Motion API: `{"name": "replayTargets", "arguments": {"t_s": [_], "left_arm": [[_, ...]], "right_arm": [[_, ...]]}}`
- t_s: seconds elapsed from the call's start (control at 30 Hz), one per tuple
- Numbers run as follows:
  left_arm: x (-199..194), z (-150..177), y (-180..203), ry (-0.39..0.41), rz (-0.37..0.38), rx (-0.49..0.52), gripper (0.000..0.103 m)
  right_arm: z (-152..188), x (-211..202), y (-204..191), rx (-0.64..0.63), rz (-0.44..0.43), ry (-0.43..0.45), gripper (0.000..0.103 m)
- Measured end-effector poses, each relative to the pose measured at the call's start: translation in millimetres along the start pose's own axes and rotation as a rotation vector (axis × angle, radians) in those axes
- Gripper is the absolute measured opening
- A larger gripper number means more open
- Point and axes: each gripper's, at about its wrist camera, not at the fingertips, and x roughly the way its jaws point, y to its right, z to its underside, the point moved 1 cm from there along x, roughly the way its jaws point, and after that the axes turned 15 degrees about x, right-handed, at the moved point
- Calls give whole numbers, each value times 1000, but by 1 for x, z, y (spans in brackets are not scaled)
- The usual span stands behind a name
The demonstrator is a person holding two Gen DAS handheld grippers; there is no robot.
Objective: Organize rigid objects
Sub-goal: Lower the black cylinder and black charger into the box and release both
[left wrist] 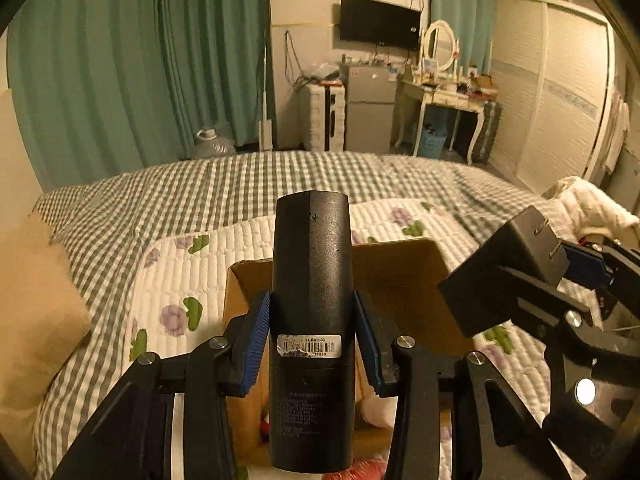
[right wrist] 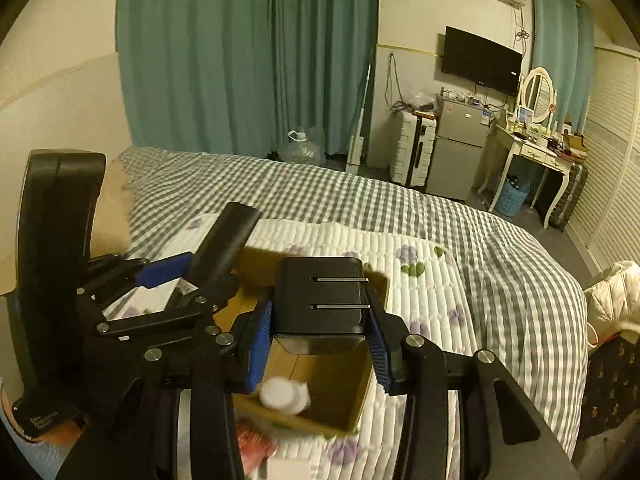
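My left gripper is shut on a long black remote control, held above an open cardboard box on the bed. My right gripper is shut on a black power adapter with two flat prongs, held over the same box. A white bottle lies inside the box. The right gripper with the adapter shows at the right of the left wrist view. The left gripper with the remote shows at the left of the right wrist view.
The box rests on a white quilted blanket with purple flowers over a grey checked bedspread. A tan pillow lies at left. A red item and a white item lie near the box. White clothing sits at right.
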Motion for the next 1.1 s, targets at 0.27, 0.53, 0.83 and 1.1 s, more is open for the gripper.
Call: {"name": "replayTargets", "arguments": {"t_s": [0.27, 0.53, 0.83, 1.1], "left_arm": [[65, 19, 0, -94, 28, -21, 42], [99, 34, 12, -147, 82, -28, 42], [77, 29, 18, -91, 80, 1, 52], [1, 35, 5, -13, 47, -27, 88]], "right_arm": [[7, 75, 25, 62, 15, -110, 41], [16, 118, 36, 62, 11, -158, 41], [13, 106, 39, 115, -13, -100, 64], [-2, 21, 34, 89, 55, -6, 77]]}}
